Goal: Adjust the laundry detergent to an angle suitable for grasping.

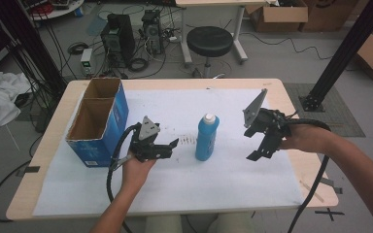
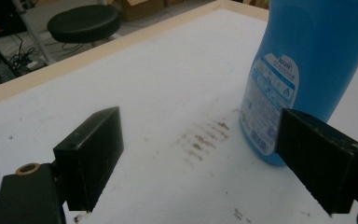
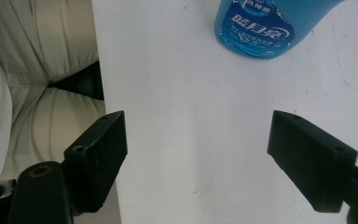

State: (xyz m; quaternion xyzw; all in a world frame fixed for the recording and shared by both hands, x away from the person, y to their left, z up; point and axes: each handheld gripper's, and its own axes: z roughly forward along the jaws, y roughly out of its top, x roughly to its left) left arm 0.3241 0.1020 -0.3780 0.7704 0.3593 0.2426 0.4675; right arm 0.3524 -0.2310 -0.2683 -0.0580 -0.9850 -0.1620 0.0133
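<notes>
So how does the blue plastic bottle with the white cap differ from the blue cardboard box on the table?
The blue plastic bottle with the white cap is slim, rounded and capped; the blue cardboard box is wider, squared and open-topped, with two compartments. The bottle stands mid-table between the two grippers; the box sits at the table's left edge. Both are blue and upright.

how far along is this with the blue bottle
Early. Nothing looks done: the blue bottle stands upright on the white mat, untouched, and the blue box is empty. In hand: the left gripper, open, sits beside the bottle. The right gripper waits open. Left: gripping and moving the bottle, perhaps to the box.
</notes>
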